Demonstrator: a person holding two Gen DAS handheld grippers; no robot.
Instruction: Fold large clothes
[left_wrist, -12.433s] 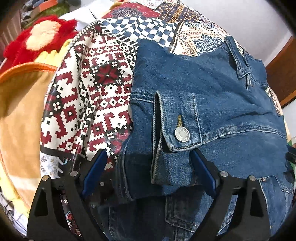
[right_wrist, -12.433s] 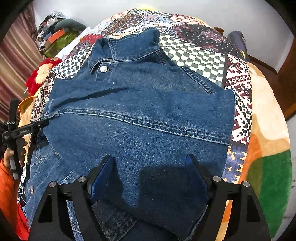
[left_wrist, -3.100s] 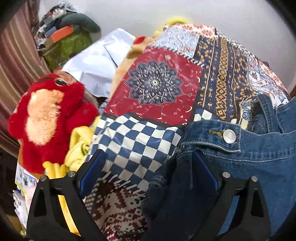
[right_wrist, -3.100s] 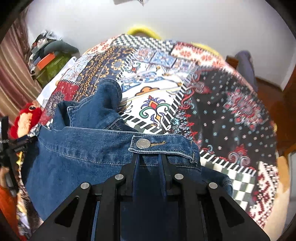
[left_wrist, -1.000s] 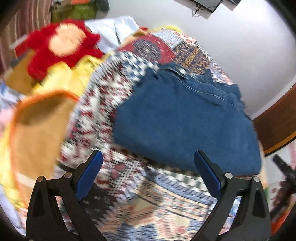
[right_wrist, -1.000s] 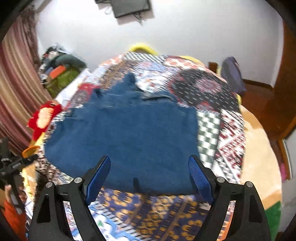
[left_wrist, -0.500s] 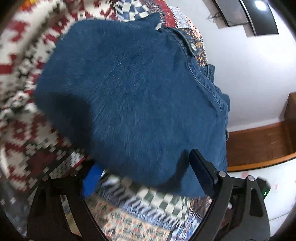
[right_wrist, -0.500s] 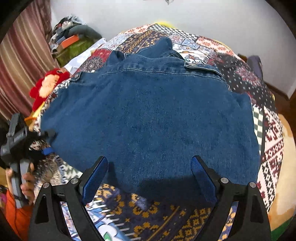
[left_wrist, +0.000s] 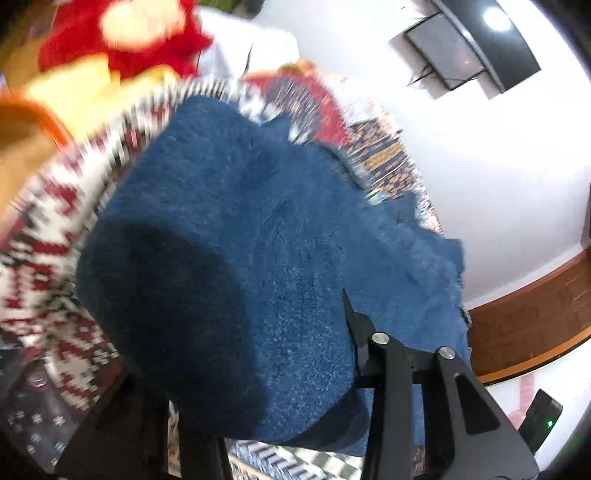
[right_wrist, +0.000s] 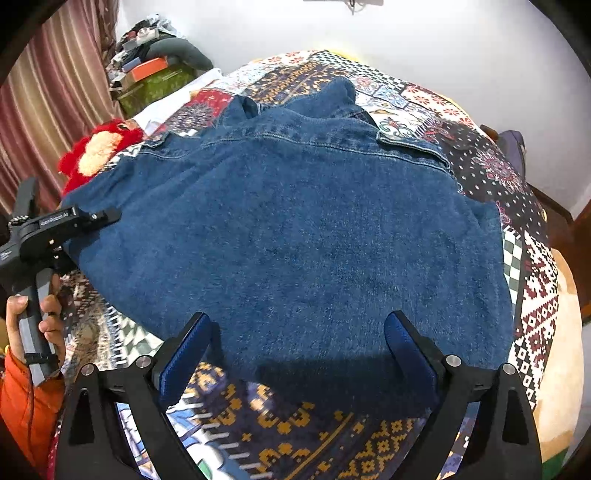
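A folded blue denim jacket (right_wrist: 295, 221) lies back-up on a patchwork bedspread (right_wrist: 288, 424). My left gripper (left_wrist: 255, 354) is at the jacket's left edge, also seen as the left gripper (right_wrist: 86, 218) held by a hand in an orange sleeve. Its jaws are closing, with a thick fold of the denim jacket (left_wrist: 258, 240) filling the gap between them. One of its fingers (left_wrist: 356, 325) rests against the cloth and the other is hidden under it. My right gripper (right_wrist: 297, 317) hovers over the jacket's near hem, jaws wide and still opening, gripping nothing.
A red plush toy (right_wrist: 99, 147) lies on the bed's left side beside a yellow and orange cloth (left_wrist: 44, 110). Boxes and clutter (right_wrist: 155, 70) are stacked at the back left by a striped curtain (right_wrist: 48, 110). A white wall runs behind, with a wooden door (left_wrist: 535, 314) to the right.
My left gripper has moved in onto the jacket's edge, rolled, and its jaws have narrowed around the denim. The right gripper has hardly moved and stands slightly wider.
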